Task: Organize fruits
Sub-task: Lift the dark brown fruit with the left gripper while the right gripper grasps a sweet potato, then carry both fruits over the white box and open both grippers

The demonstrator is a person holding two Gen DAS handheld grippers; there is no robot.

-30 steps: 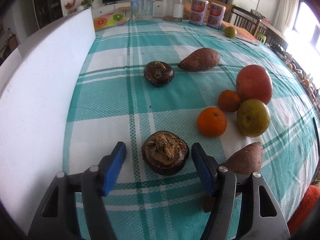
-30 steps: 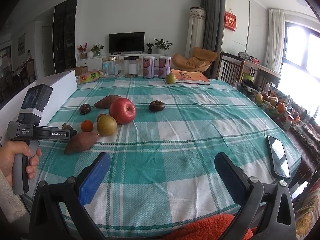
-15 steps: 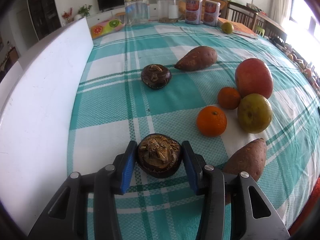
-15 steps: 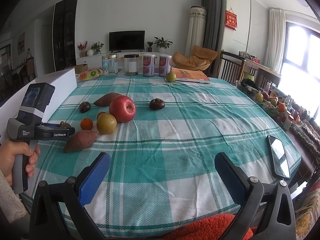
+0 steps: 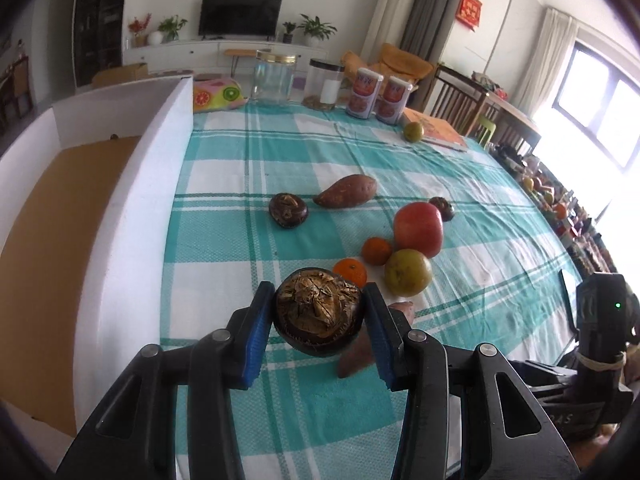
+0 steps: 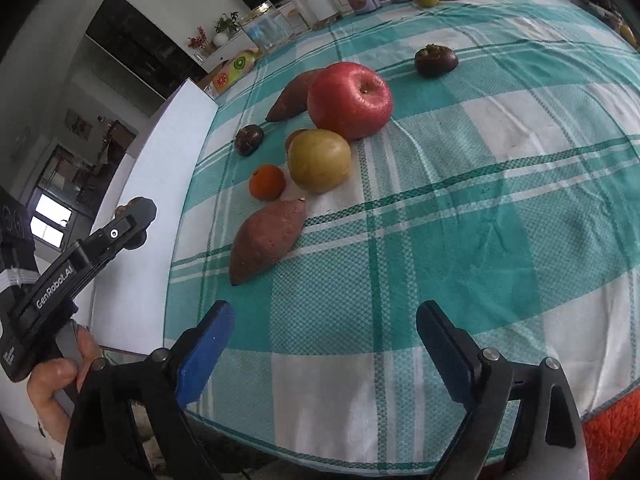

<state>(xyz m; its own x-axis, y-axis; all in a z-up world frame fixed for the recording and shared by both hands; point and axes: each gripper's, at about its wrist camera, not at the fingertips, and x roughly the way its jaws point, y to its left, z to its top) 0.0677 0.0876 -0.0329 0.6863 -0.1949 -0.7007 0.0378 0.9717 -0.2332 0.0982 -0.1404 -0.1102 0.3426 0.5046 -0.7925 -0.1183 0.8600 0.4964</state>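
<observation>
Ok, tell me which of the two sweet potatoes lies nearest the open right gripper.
The sweet potato lying just below the small orange, closest to the right gripper. The other sweet potato lies farther back, behind the red apple.

Living and dining room, daylit. White walls; flat television [image 5: 240,16] on the far wall above a long white sideboard [image 5: 208,54] carrying potted plants [image 5: 316,28] and red flowers [image 5: 138,26]. Tall dark shelving [image 5: 102,20] at left. Grey curtain [image 5: 424,4] beside a pale cylindrical floor unit [image 5: 394,12]; red wall hanging [image 5: 471,5]. Orange armchair [image 5: 394,65] — behind it, dark wooden chairs [image 5: 458,98] at a side table. Large window [image 5: 600,120] at right with a sheer curtain [image 5: 554,56] — strong glare. Dining table under a teal-and-white plaid cloth [image 5: 472,280].
</observation>
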